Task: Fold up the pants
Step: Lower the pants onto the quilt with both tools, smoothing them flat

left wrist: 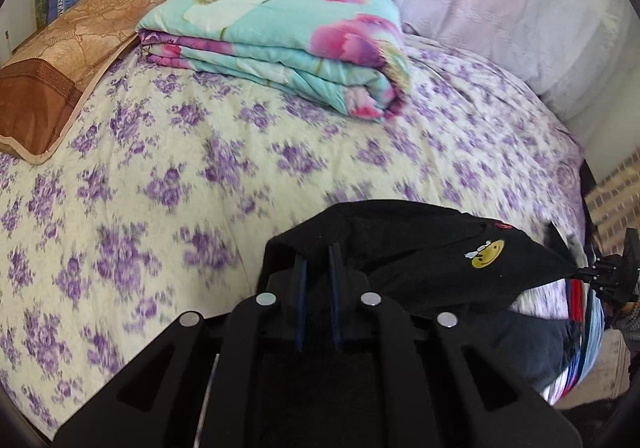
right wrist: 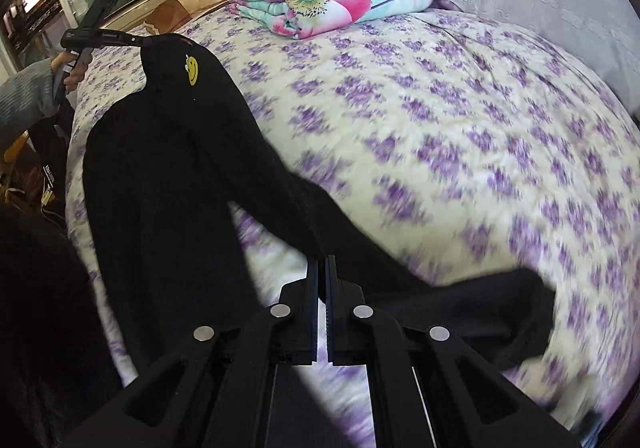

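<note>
- The left gripper [left wrist: 318, 252] has its jaws closed on a corner of the black pants [left wrist: 420, 248], lifted over the bed [left wrist: 240, 168].
- A yellow smiley patch [left wrist: 487, 253] shows on the pants.
- At the right edge, the right gripper [left wrist: 580, 271] pinches the pants' other corner.
- Far on the bed lies a folded floral quilt [left wrist: 280, 36], with a brown pillow [left wrist: 68, 60] to its left.

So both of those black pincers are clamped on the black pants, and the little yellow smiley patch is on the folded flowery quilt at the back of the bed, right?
Not quite. The yellow smiley patch is on the black pants, near the corner the left gripper pinches, not on the folded quilt. Both wrist views show it. The rest holds: the right gripper is also clamped on the pants, over the bed.
</note>
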A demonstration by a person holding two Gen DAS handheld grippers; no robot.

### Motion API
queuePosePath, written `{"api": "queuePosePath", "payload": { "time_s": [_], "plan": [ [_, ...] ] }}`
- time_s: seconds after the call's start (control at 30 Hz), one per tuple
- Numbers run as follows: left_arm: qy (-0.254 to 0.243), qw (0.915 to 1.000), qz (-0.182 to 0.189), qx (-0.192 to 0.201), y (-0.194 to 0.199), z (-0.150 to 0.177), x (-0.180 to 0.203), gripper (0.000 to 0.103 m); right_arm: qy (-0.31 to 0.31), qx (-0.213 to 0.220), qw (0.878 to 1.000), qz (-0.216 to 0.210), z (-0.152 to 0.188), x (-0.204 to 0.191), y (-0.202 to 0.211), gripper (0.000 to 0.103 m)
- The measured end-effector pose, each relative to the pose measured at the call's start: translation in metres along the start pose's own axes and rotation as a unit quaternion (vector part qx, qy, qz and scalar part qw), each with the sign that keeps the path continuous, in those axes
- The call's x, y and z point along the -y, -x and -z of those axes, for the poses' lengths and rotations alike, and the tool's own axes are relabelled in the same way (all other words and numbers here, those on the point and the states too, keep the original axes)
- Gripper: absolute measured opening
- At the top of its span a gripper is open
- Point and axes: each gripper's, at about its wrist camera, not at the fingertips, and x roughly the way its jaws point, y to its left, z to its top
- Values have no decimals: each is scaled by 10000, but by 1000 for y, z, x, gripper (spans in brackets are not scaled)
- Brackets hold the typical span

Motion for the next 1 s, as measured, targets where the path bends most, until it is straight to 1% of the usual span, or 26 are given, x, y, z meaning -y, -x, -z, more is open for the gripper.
{"api": "queuePosePath", "payload": {
  "time_s": [0.13, 0.2, 0.3, 0.43, 0.5, 0.57, 0.67, 0.73, 0.8, 0.87, 0.93, 0.97, 1.0],
  "plan": [
    [69, 9997, 173, -156, 18, 47, -7, 9, -432, -65, 9990, 40, 51, -39, 3, 3],
    [132, 9993, 181, -296, 21, 67, -14, 9, -635, -142, 9979, 12, 71, -55, 0, 3],
    [181, 9984, 156, -508, 24, 96, -21, 9, -768, -260, 9967, -23, 93, -75, -6, 3],
    [200, 9975, 78, -674, 27, 123, -29, 10, -791, -345, 9963, -34, 106, -92, -8, 3],
    [256, 9972, 37, -705, 26, 130, -34, 10, -785, -344, 9963, -44, 109, -99, -7, 3],
    [365, 9972, -114, -642, 31, 136, -42, 8, -785, -332, 9964, -43, 113, -103, -3, 3],
    [753, 9961, -84, -441, 45, 143, -63, 8, -827, -303, 9961, -60, 118, -110, 3, 3],
    [932, 9947, -110, -421, 50, 146, -72, 8, -837, -339, 9959, -77, 121, -115, 1, 3],
    [927, 9946, 73, -469, 51, 148, -67, 8, -878, -422, 9952, -69, 126, -117, -6, 3],
    [832, 9948, 161, -562, 45, 147, -54, 8, -884, -486, 9949, -75, 127, -119, -12, 3],
    [868, 9935, 261, -682, 33, 147, -42, 12, -875, -546, 9946, -91, 129, -121, -17, 3],
    [915, 9924, 304, -759, 25, 148, -38, 18, -880, -551, 9945, -103, 129, -120, -17, 3],
    [952, 9915, 335, -825, 17, 149, -35, 20, -891, -554, 9944, -111, 129, -120, -17, 3]
  ]
}}
